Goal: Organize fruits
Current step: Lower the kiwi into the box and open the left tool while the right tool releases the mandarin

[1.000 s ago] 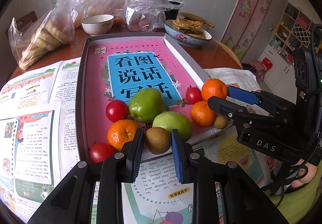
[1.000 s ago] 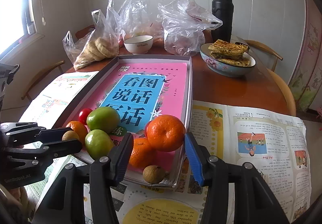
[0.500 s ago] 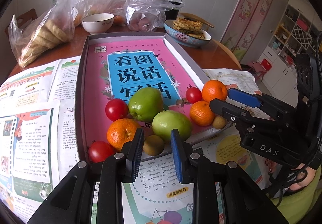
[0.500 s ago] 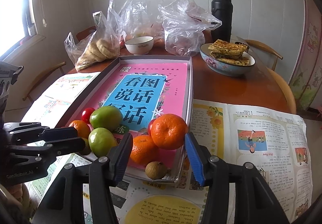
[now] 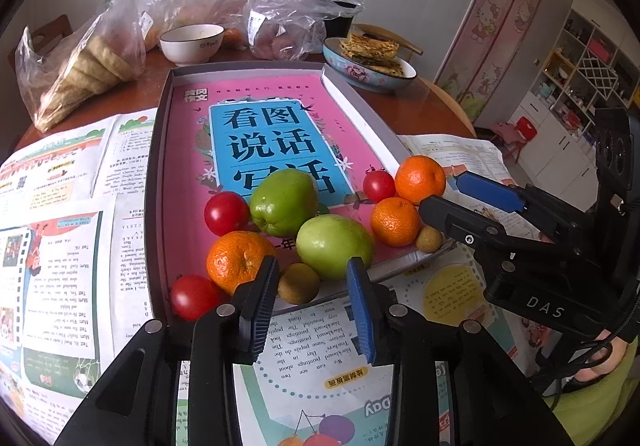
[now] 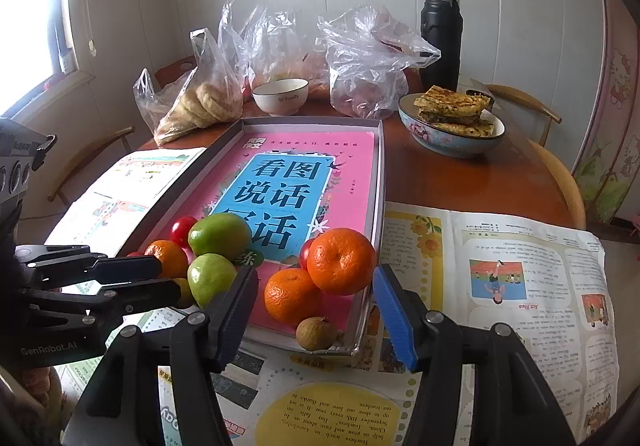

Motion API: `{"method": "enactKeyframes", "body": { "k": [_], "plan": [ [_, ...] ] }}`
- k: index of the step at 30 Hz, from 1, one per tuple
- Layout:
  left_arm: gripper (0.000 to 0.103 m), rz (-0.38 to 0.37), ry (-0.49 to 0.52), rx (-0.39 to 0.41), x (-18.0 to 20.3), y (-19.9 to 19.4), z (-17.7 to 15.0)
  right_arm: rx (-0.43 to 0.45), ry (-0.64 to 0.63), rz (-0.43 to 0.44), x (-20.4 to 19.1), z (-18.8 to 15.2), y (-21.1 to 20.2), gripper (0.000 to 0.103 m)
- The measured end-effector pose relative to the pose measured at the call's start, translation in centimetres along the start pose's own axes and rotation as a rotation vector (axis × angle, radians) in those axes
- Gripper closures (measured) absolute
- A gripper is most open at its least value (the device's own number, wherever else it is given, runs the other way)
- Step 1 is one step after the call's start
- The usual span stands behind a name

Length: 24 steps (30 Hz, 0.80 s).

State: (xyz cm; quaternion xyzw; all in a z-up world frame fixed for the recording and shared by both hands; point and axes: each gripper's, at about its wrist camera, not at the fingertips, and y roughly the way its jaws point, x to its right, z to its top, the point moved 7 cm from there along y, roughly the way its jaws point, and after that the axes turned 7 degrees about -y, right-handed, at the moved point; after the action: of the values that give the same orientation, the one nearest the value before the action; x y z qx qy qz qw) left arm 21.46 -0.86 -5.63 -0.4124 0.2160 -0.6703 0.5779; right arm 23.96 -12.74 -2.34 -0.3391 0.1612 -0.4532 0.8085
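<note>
1. Grey shallow cardboard tray (image 5: 158,181) holds the fruit, clustered at its near end.
2. Left tongs (image 5: 313,300) are opening, small brown round longan (image 5: 298,283) resting unpressed between them.
3. Right tongs (image 6: 314,310) are opening around bright orange tangerine (image 6: 341,260), not gripping.

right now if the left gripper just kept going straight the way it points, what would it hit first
Most likely the small brown fruit at the near edge of the tray, which sits in line between the opening jaws of the left gripper. The green apple lies just behind it. Depth is hard to judge here.
</note>
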Motion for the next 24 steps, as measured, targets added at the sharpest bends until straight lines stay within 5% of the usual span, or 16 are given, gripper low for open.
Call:
{"method": "enactKeyframes", "body": {
  "k": [24],
  "plan": [
    [0.038,0.032,-0.002,0.049,0.1,-2.6,-0.1,0.062,-0.005,-0.027,-0.5,0.2,-3.4,0.032]
  ]
}}
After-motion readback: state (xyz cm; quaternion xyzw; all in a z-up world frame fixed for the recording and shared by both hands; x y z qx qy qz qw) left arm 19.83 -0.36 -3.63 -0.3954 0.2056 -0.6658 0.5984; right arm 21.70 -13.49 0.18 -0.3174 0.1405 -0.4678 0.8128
